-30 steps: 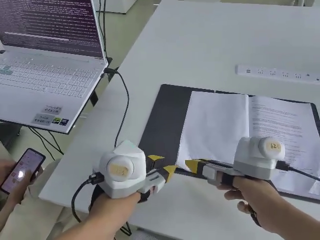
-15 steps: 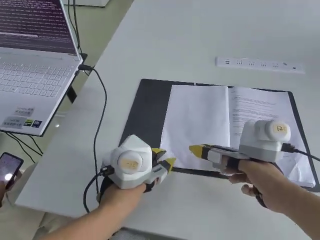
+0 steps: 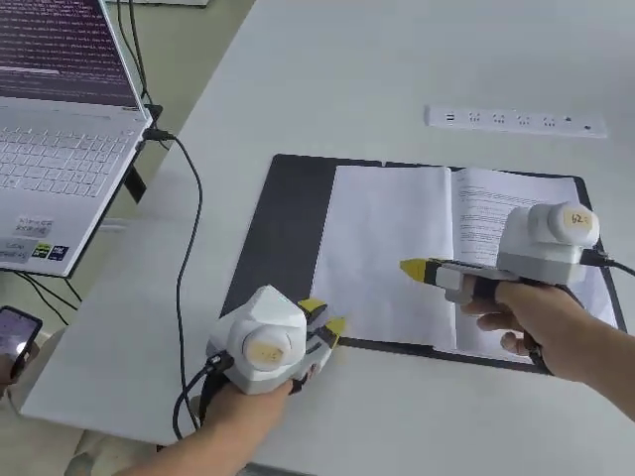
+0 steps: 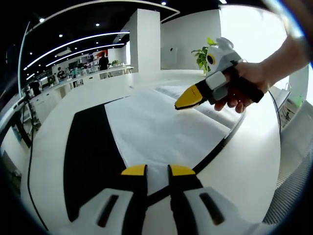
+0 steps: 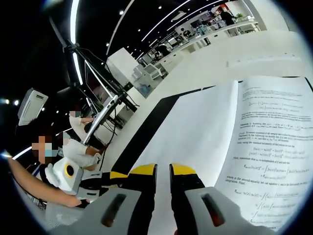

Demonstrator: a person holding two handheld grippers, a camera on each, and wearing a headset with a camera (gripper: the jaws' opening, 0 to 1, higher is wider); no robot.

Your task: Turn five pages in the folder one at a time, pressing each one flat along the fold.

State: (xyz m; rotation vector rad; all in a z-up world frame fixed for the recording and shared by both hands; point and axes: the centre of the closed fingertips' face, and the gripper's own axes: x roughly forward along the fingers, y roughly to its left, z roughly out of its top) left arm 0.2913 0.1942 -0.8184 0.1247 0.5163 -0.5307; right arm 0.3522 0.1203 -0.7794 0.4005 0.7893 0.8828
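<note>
Folder (image 3: 288,228) lies open on the white table (image 3: 397,59). Left gripper (image 3: 323,317), jaws clenched on nothing, hangs at its near edge; right gripper (image 3: 410,268), also clenched empty, hovers over its blank left page (image 3: 382,228).

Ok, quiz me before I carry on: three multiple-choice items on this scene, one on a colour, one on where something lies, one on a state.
1. The folder cover is:
A. red
B. black
C. green

2. The power strip lies:
A. inside the folder
B. on the table, beyond the folder's far edge
C. across the folder's near edge

3. The left page is:
A. blank
B. printed
C. torn out

Answers:
1 B: the dark cover shows bare beside the pages.
2 B: it sits on the white table past the far edge, apart from the folder.
3 A: it is plain white, while the right page carries text.
</note>
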